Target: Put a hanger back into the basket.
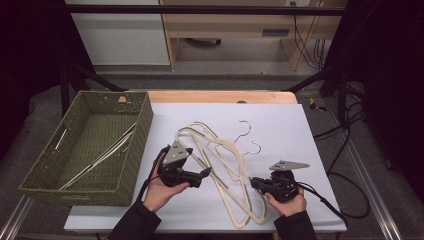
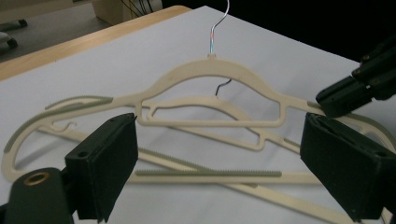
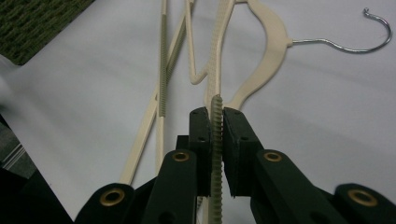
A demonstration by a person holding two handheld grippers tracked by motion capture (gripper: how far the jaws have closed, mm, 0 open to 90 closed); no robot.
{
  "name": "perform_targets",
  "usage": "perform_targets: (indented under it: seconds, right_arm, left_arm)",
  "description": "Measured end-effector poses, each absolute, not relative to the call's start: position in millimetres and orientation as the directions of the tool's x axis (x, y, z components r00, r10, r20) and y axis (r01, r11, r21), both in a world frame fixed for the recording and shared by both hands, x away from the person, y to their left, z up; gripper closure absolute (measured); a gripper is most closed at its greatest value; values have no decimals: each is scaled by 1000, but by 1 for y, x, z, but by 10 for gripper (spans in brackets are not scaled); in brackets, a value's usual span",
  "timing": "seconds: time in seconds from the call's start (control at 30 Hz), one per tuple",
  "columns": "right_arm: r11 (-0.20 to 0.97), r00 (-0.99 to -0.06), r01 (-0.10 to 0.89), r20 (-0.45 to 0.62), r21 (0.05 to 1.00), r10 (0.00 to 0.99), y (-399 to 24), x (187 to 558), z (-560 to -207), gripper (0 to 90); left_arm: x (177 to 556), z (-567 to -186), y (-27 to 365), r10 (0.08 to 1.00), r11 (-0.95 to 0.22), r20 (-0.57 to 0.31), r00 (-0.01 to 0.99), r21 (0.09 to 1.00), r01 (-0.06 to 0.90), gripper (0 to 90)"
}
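- the right gripper [image 3: 215, 140] is clamped on the ribbed bar of a cream plastic hanger [image 3: 215, 116] in the pile at table centre.
- the left gripper [image 2: 219, 158] is spread wide, holding nothing.
- the woven green basket [image 1: 135, 150] sits at 9 o'clock.
- judgement: lift slowly so the tangled hooks slip free.

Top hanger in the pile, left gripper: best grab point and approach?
Take the top hanger by its straight bottom bar, coming from the open left gripper's side. The bar is thin and faces the jaws. The right gripper already pinches a ribbed bar.
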State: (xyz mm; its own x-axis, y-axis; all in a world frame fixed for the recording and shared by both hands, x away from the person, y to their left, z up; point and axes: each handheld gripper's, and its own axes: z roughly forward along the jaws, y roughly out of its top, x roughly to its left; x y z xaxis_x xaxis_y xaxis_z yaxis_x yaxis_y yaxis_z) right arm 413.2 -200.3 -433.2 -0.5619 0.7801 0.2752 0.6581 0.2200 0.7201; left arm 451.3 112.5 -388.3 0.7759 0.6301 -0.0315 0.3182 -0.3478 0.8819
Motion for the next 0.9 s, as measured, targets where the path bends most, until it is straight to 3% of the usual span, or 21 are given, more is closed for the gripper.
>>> perform_targets:
  seconds: [0.23, 0.9]
  right_arm:
    - [230, -588, 636, 269, 736, 763, -197, 408, -427, 846]
    - [254, -622, 608, 253, 752, 741, -191, 403, -421, 855]
  left_arm:
    - [476, -378, 85, 633, -353, -23, 774, 881, 315, 194]
    - [512, -386, 49, 617, -355, -40, 786, 877, 323, 585]
